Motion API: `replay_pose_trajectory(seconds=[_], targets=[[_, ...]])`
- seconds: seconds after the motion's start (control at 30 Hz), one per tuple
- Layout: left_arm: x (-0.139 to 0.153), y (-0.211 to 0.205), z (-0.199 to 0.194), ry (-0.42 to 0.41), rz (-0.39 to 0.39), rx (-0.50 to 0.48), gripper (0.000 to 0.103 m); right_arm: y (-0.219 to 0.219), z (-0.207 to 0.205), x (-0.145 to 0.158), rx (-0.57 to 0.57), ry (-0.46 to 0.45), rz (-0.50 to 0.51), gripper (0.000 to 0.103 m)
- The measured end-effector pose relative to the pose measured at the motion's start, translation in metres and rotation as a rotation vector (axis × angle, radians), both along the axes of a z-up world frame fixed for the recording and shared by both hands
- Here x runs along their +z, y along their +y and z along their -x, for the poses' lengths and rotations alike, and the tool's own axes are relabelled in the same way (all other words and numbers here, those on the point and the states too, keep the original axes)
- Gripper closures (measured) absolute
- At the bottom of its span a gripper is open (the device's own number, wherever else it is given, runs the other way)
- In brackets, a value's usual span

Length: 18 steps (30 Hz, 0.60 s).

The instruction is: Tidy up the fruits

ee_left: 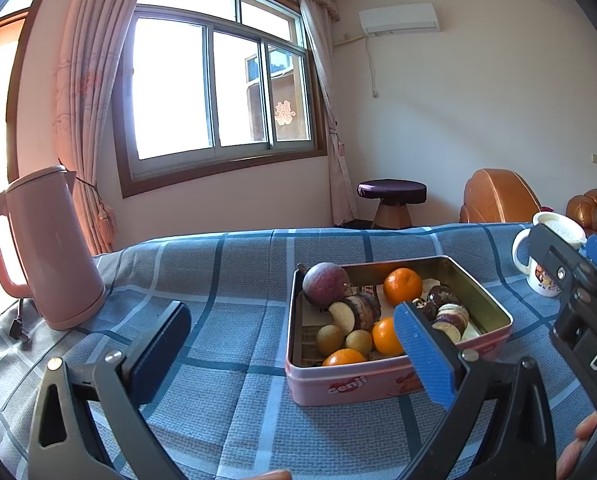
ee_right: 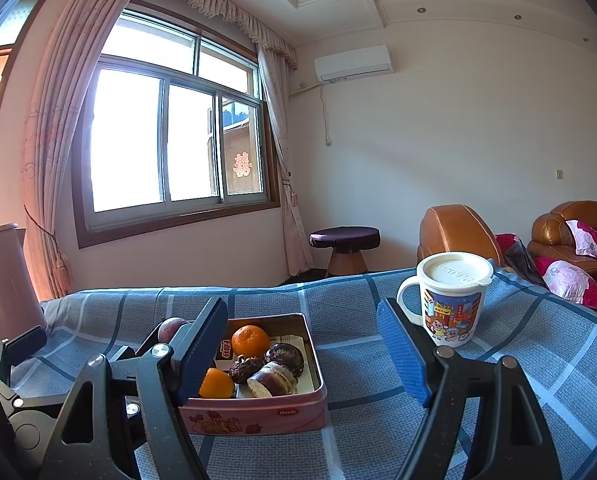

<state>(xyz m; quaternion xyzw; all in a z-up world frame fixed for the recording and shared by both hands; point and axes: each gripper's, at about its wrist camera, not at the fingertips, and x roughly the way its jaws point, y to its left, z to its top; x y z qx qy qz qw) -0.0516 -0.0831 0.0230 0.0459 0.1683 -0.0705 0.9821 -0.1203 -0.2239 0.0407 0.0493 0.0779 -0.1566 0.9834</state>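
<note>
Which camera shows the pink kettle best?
The left wrist view: the pink kettle stands whole on the cloth, with handle, lid and cord. The right wrist view catches only part of it at its left edge.

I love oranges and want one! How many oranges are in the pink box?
3 show. One orange sits at the back of the pink tin, one in the middle beside the left gripper's blue pad, one against the front wall. More may hide underneath.
</note>
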Motion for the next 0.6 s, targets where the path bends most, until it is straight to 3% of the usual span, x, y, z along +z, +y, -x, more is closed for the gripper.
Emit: replay_pose_trajectory(seconds=[0.6], targets=[[-0.0013, 0.0031, -0.0046, 0.028, 0.012, 0.012, 0.0, -0.0061, -0.0012, -0.002, -0.036, 0.016, -0.03, 0.024]])
